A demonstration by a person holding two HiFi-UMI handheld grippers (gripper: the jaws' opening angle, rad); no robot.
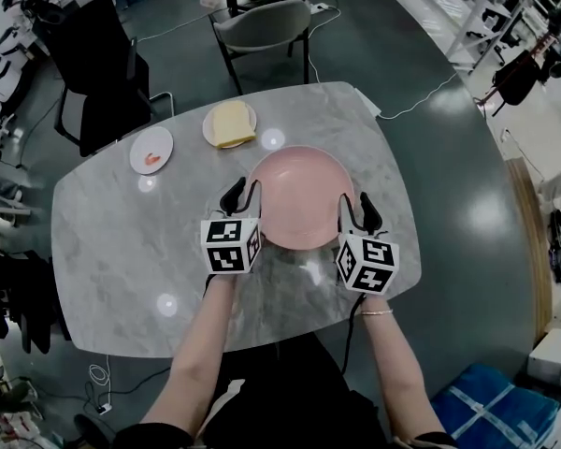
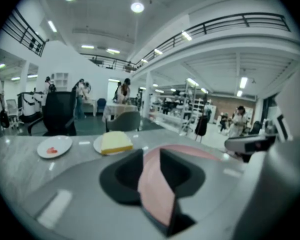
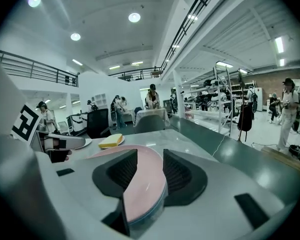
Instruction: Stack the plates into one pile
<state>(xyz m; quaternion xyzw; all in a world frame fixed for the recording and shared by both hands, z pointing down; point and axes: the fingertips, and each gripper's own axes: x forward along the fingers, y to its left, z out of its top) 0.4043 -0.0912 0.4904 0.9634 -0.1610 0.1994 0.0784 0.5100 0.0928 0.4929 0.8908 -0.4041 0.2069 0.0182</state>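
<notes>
A large pink plate (image 1: 299, 197) sits at the middle of the grey marble table (image 1: 122, 251); whether it rests on the top or hangs just above it I cannot tell. My left gripper (image 1: 241, 195) is shut on its left rim, and my right gripper (image 1: 358, 211) is shut on its right rim. In the left gripper view the pink rim (image 2: 157, 194) fills the gap between the jaws of the left gripper (image 2: 151, 156). The right gripper view shows the same plate (image 3: 145, 194) clamped in the right gripper (image 3: 150, 156). Further back stand a white plate with a yellow block (image 1: 229, 123) and a small white plate with a red bit (image 1: 151, 150).
A grey chair (image 1: 266, 26) and a black chair (image 1: 98, 64) stand at the table's far side. A white cable (image 1: 421, 101) runs over the floor at the right. Blue cloth (image 1: 491, 405) lies on the floor at the lower right.
</notes>
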